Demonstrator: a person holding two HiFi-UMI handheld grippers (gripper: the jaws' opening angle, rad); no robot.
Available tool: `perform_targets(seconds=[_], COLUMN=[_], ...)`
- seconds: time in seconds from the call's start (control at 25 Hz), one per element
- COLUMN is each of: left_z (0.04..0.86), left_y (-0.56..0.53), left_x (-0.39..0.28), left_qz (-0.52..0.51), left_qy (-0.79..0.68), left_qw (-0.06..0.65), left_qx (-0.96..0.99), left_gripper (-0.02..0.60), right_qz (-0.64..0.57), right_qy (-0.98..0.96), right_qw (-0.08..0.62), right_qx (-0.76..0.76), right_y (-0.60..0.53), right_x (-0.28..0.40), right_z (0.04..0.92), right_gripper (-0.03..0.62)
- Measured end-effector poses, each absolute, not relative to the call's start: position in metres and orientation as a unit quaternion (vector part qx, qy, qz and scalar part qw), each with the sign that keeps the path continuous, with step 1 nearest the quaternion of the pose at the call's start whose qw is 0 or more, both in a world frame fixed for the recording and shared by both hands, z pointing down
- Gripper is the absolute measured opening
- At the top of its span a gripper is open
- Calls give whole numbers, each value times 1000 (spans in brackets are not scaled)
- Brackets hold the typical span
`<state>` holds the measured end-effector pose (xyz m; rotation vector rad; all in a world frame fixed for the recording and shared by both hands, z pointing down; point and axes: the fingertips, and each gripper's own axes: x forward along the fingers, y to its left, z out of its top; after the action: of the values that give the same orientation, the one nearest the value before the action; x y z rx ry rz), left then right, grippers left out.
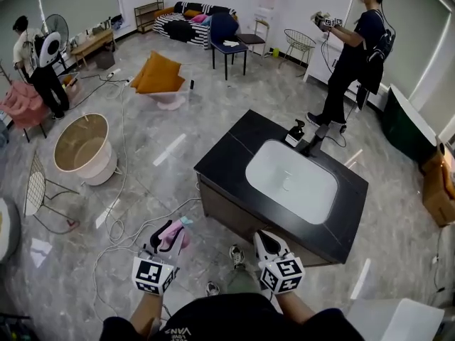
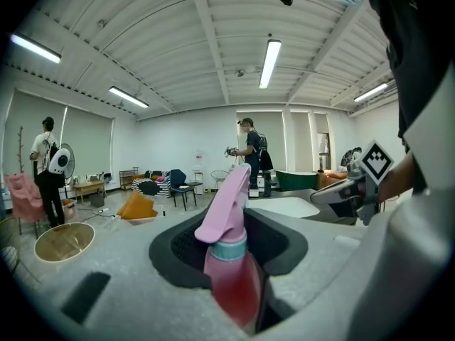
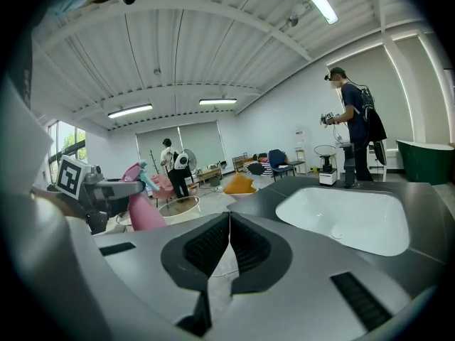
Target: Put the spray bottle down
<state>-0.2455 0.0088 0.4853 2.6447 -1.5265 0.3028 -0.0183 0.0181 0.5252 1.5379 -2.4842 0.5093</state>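
My left gripper (image 1: 169, 239) is shut on a pink spray bottle (image 2: 231, 272) with a teal collar and a pink trigger head; the bottle stands upright between the jaws. The bottle (image 1: 176, 234) hangs over the floor, to the left of the black counter (image 1: 220, 158). My right gripper (image 1: 264, 243) is shut with nothing between its jaws, and it is near the counter's front edge. In the right gripper view the white sink (image 3: 348, 217) lies ahead on the right, and the bottle (image 3: 146, 208) shows at the left.
The black counter (image 3: 284, 190) holds a white sink (image 1: 291, 181), a tap (image 1: 313, 142) and a soap dispenser (image 1: 295, 132). Cables (image 1: 135, 219) trail over the floor at left. A round tub (image 1: 84, 148) and a wire chair (image 1: 35, 190) stand further left. Two people stand at the room's edges.
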Motion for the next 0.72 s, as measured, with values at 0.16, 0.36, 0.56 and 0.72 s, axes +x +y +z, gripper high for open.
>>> perform_targets(seconds=[0.16, 0.36, 0.56, 0.72], left_z=[483, 480, 479, 481], left_y=[-28, -78, -128, -167], left_x=[-240, -225, -208, -190], left_qz=[94, 90, 82, 76], left_qy=[-504, -505, -506, -503], left_qw=[29, 21, 14, 8], left_qx=[858, 858, 858, 861], left_gripper=[146, 146, 146, 147], right_qz=[170, 172, 174, 175], right_qy=[-843, -852, -856, -858], right_qw=[89, 90, 93, 98], right_qx=[503, 487, 477, 472], right_y=[-16, -59, -96, -122], right_x=[-19, -16, -6, 6], right_z=[527, 526, 529, 533], right_gripper=[3, 2, 2, 2])
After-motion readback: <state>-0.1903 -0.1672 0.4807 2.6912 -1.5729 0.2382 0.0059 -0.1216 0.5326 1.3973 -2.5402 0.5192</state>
